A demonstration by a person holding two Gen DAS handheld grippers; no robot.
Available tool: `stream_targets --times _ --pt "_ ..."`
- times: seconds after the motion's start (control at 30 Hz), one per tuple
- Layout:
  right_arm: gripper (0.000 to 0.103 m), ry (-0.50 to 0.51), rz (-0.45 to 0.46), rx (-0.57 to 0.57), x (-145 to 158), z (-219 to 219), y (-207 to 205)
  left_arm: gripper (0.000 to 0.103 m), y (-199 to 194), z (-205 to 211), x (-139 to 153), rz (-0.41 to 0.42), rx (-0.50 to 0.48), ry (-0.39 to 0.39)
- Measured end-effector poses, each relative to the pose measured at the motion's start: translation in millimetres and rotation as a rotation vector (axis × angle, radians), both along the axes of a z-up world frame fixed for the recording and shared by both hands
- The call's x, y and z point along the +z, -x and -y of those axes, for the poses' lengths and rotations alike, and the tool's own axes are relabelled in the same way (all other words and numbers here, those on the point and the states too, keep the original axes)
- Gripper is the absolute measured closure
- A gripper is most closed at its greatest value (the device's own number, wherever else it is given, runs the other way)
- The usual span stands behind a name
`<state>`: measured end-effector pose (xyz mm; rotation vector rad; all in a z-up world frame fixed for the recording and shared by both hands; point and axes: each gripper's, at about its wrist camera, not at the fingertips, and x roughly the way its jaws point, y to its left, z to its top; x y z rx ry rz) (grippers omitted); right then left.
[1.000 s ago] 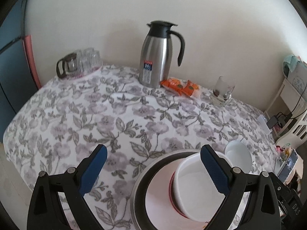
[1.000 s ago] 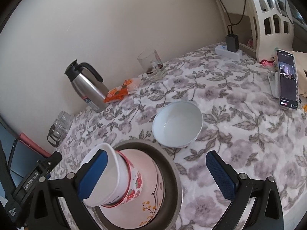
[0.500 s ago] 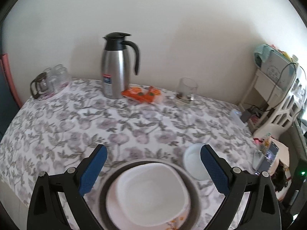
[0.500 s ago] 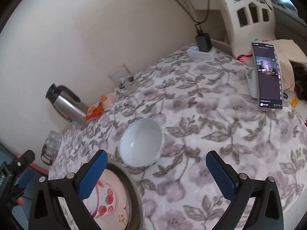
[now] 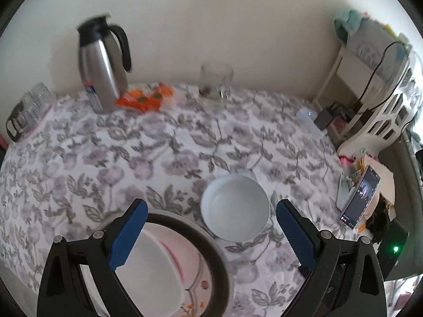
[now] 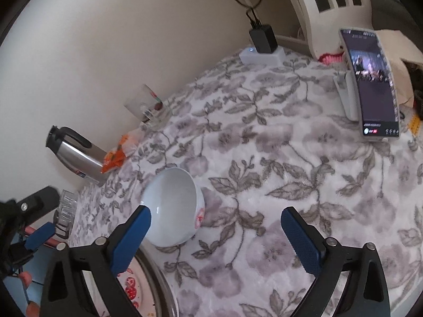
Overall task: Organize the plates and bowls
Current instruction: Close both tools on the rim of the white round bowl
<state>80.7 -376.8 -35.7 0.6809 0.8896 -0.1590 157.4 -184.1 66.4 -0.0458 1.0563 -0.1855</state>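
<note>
A white round bowl [image 5: 235, 210] stands on the flowered tablecloth, also in the right wrist view [image 6: 173, 207]. To its left a dark-rimmed metal plate [image 5: 211, 261] holds a pink flowered plate [image 5: 197, 277] and a white square bowl [image 5: 150, 274]; its edge shows in the right wrist view [image 6: 158, 285]. My left gripper [image 5: 208, 235] is open and empty, above the round bowl and the stack. My right gripper [image 6: 215, 240] is open and empty, with its left finger by the round bowl. The left gripper shows in the right wrist view [image 6: 31, 219].
A steel thermos jug [image 5: 101, 66], an orange snack packet [image 5: 144, 97] and a glass mug [image 5: 215, 83] stand near the wall. Glasses [image 5: 26, 108] sit far left. A phone on a stand [image 5: 359, 196] and a power strip [image 6: 261, 54] are at the right edge.
The white square bowl has been set down in the plate stack and released. Both grippers have swung right, toward the round bowl, and the right one is closer to it.
</note>
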Motion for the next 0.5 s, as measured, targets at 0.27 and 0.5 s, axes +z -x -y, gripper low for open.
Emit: stream_targets --times 0.27,0.5 --pt "0.011 -0.017 -0.035 0.020 -20.2 0.7 -11.8 0.005 -35.0 25.8 -40.6 -0.117 0.015 -0.138" --pt "0.019 -0.021 -0.045 0.040 -27.8 -3.3 -20.9 0.018 -59.6 36.8 -63.1 -0.200 -0.001 -0.191"
